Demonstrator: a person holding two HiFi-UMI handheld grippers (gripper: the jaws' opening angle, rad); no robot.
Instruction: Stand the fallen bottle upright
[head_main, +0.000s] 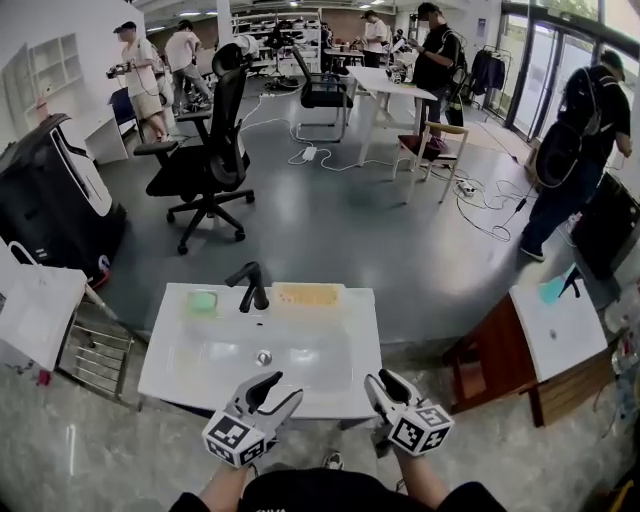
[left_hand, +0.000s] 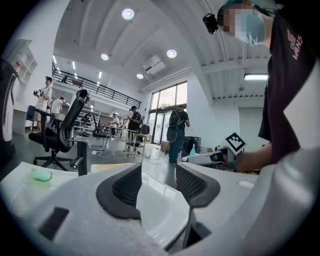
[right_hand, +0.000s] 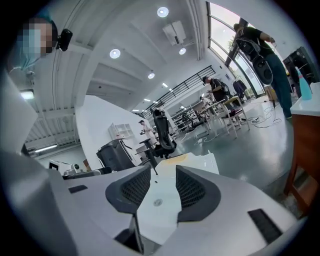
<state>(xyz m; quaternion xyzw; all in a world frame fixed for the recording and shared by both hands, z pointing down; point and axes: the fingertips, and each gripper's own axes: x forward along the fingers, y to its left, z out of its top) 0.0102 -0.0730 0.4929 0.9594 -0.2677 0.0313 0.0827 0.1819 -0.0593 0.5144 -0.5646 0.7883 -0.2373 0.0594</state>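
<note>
The left gripper (head_main: 278, 390) and the right gripper (head_main: 383, 385) are both open, and nothing is between their jaws. They hang over the near edge of a white sink (head_main: 160, 370), the left one at 7 o'clock and the right one at 5 o'clock. A black tap (head_main: 250, 285) stands at 12 o'clock. What looks like a blue-green bottle (head_main: 552, 290) sits on a white-topped cabinet (head_main: 500, 360) at 3 o'clock, well apart from both. It is too small to tell if it stands or lies.
</note>
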